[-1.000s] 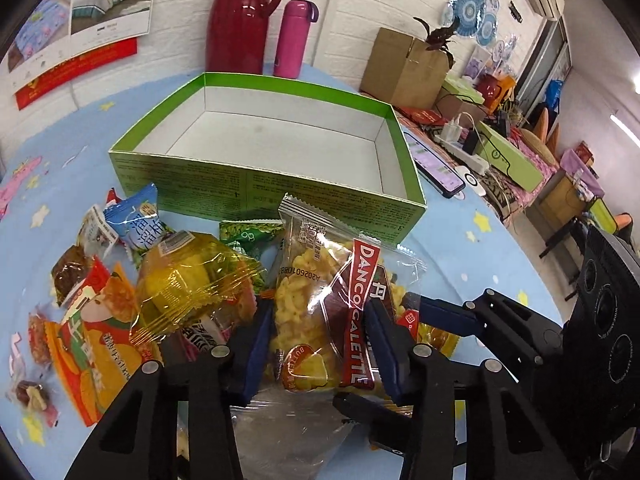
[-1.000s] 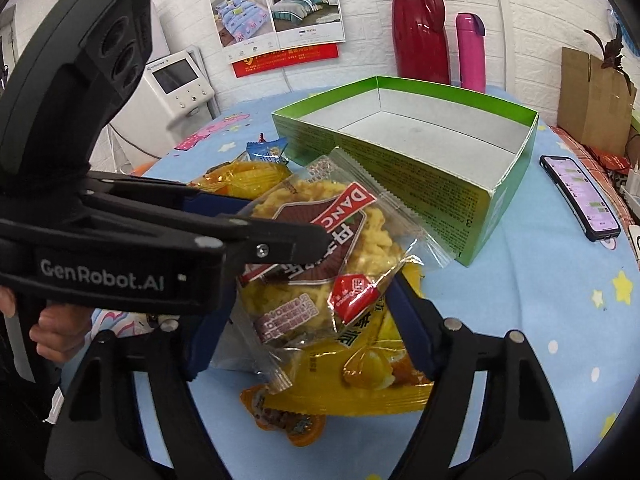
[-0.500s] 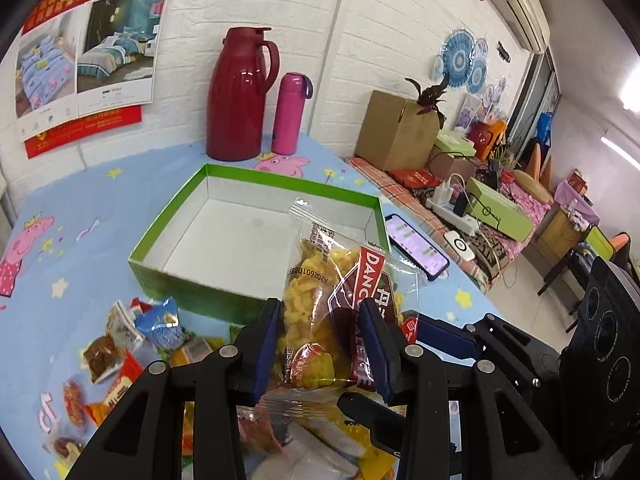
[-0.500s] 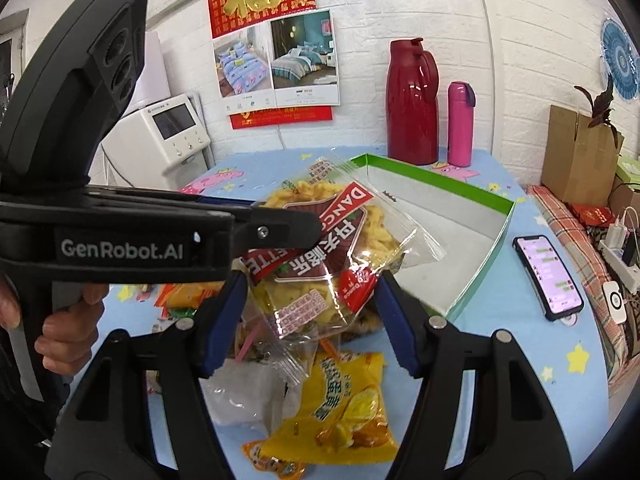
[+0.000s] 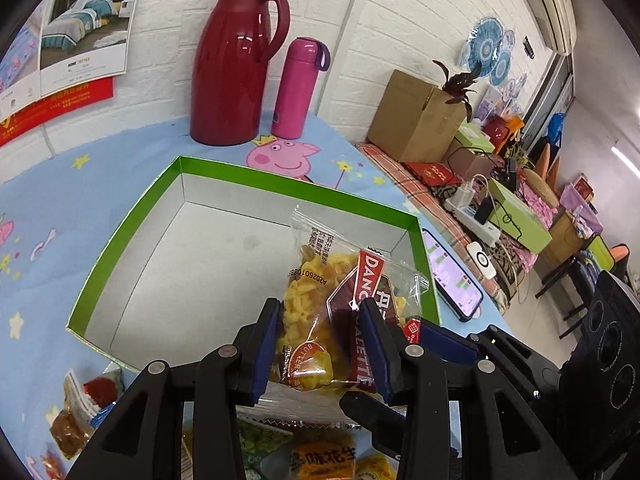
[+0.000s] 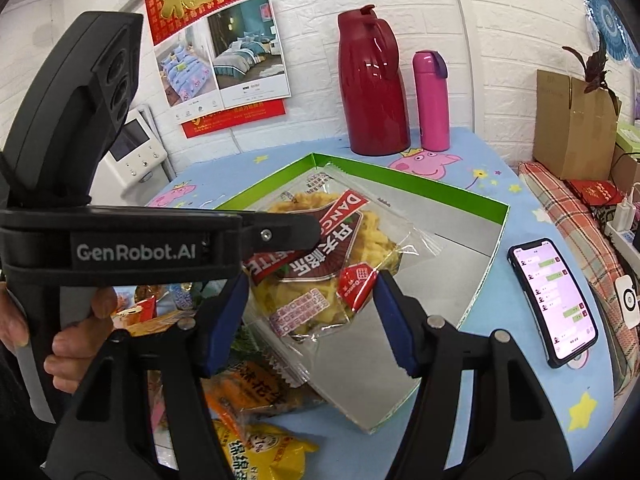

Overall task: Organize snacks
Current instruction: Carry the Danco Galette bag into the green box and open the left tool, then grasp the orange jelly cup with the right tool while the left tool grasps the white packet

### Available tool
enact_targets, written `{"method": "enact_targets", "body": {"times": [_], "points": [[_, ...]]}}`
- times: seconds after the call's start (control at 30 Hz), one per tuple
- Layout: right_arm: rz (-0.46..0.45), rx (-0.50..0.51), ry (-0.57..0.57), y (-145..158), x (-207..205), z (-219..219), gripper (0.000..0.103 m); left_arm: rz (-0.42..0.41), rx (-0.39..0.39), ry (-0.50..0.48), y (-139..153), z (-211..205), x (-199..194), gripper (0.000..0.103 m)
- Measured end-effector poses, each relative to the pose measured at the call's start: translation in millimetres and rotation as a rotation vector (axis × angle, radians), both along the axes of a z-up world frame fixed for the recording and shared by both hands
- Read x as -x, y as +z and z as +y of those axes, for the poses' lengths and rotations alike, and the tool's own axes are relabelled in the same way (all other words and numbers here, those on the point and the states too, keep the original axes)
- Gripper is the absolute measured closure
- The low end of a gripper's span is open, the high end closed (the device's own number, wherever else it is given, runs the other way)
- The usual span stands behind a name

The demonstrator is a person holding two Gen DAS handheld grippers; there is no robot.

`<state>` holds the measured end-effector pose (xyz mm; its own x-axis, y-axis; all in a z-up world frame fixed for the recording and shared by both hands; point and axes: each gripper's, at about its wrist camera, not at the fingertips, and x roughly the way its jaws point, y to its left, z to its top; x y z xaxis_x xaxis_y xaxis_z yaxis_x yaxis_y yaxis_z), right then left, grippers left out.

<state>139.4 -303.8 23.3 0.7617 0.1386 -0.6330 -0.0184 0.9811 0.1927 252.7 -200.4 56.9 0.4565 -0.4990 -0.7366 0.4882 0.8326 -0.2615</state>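
A clear bag of yellow biscuits with a red label (image 5: 320, 280) hangs over the near right part of an open, green-rimmed box (image 5: 280, 184). My left gripper (image 5: 320, 320) is shut on the bag's lower half. In the right wrist view the same bag (image 6: 320, 280) sits under the left gripper's finger (image 6: 280, 232), above the box (image 6: 440, 192). My right gripper (image 6: 312, 304) stands open, its blue pads either side of the bag's near end with gaps showing. Loose snack packets (image 6: 248, 392) lie on the table in front of the box.
A red jug (image 5: 236, 68) and a pink bottle (image 5: 298, 88) stand behind the box by the wall. A phone (image 6: 554, 300) lies right of the box. A cardboard box (image 5: 416, 120) and clutter fill the right. A hand (image 6: 72, 344) holds the left gripper.
Both grippers have risen and moved forward. The biscuit bag has left the snack pile and now hangs over the box instead of in front of it.
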Motion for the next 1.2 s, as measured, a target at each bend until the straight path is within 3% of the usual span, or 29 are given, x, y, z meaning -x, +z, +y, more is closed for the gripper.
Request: {"method": "enact_targets", "body": {"times": [0.03, 0.07, 0.1, 0.13, 0.17, 0.47, 0.67, 0.8, 1.0, 1.2], "points": [[0.002, 0.014, 0.006, -3.3, -1.4, -0.3, 0.036, 0.006, -0.014, 0.018, -4.3, 0.5, -2.1, 0.048], [-0.003, 0.034, 0.010, -4.4, -1.7, 0.4, 0.030, 0.016, -0.029, 0.044, -8.2, 2.0, -4.5, 0.021], [-0.013, 0.060, 0.009, -4.7, -0.5, 1.5, 0.023, 0.015, -0.037, 0.079, -11.2, 5.7, -5.8, 0.008], [-0.026, 0.086, 0.008, -4.5, 1.1, 2.6, 0.009, -0.006, -0.032, 0.105, -12.5, 9.9, -4.6, 0.008], [-0.037, 0.106, 0.006, -4.3, 3.0, 3.2, 0.001, -0.026, -0.036, 0.120, -13.0, 12.9, -3.1, 0.008], [-0.044, 0.105, 0.000, 11.3, 25.8, 5.2, 0.001, -0.084, -0.069, 0.128, 7.9, 27.2, 20.5, 0.008], [-0.095, 0.148, -0.018, 37.7, 71.2, 13.9, 0.001, -0.130, -0.062, 0.143, 35.3, 45.1, 66.3, 0.008], [-0.079, 0.118, -0.008, 36.5, 104.0, 17.9, 0.001, -0.162, -0.049, 0.155, 41.5, 62.8, 107.5, 0.008], [0.019, 0.110, -0.021, 9.5, 140.6, 27.5, 0.001, -0.194, -0.085, 0.180, 24.5, 89.6, 166.8, 0.008], [0.094, 0.019, 0.026, -18.5, 157.8, 44.1, 0.001, -0.114, -0.074, 0.185, -13.2, 120.0, 198.0, 0.008]]}}
